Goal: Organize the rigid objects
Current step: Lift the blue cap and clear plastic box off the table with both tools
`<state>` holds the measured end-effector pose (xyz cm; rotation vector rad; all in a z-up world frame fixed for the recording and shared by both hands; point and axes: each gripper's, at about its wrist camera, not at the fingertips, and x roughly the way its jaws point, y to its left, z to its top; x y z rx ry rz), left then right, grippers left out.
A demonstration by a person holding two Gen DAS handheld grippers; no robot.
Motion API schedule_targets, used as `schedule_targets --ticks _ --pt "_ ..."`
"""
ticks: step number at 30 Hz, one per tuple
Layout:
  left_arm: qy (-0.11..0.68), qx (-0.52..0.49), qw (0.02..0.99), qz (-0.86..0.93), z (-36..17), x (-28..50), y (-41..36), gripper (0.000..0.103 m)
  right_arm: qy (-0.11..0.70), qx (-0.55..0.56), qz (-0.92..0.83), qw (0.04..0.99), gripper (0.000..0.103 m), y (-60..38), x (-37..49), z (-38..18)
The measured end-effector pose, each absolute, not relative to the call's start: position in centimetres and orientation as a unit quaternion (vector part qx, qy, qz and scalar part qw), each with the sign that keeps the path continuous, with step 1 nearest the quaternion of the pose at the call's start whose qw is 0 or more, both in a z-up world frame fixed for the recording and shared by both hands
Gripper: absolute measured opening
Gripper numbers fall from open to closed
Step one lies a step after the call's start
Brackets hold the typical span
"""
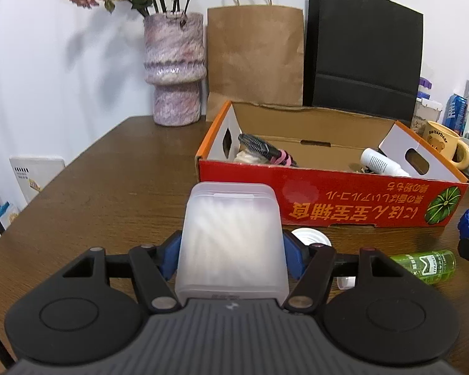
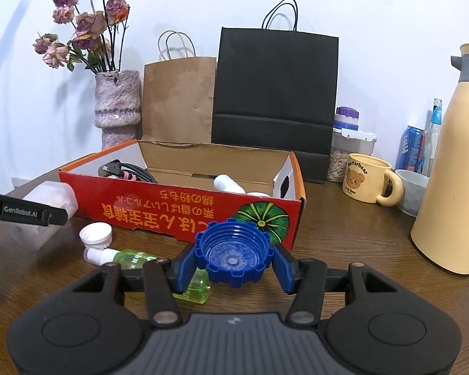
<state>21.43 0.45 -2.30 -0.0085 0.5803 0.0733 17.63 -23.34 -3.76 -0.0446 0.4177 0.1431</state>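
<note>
**Two claws loaded, box ahead**

With the left claw [image 1: 233, 257] pinching a frosted cotton-swab case [image 1: 233, 234] and the right claw [image 2: 234, 265] pinching a blue ridged cap [image 2: 234, 251], both should clear the red cardboard box's [image 2: 184, 212] near wall just ahead before releasing.

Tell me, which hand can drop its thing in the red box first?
Probably the right gripper: its blue cap sits right by the red box. The left gripper holds the plastic case farther back.
</note>
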Motion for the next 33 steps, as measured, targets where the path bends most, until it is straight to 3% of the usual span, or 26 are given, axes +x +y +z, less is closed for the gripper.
schedule_targets --ticks 33 --pt "0.234 0.021 0.972 0.024 0.8 15.1 -2.8 0.066 0.161 -0.016 0.111 0.98 0.052 -20.4 12.2 -1.6"
